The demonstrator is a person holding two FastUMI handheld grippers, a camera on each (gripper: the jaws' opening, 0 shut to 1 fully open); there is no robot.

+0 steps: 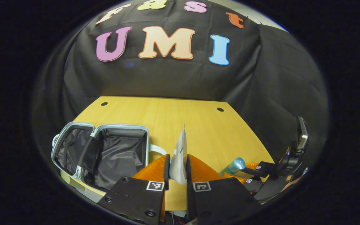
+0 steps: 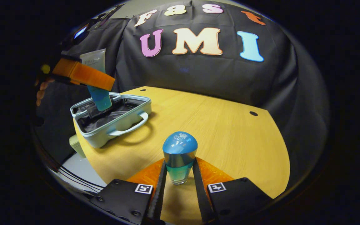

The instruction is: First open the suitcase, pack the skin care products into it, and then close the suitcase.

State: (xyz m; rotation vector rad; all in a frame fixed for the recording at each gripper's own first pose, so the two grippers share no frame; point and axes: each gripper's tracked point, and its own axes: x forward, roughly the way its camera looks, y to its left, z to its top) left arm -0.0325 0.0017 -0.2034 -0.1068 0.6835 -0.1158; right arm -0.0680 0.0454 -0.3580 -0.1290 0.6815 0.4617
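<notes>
Starting at the left, we see the open suitcase (image 2: 111,117) lying lid-up on the wooden table (image 2: 230,140), and our left gripper (image 1: 178,175) clamped on a skincare tube (image 1: 180,156), long axis upright, cap hanging down over the suitcase's lining. Further right, our right gripper (image 2: 179,178) grips a blue-capped bottle (image 2: 179,156), standing upright, with the suitcase well off to its left.
</notes>
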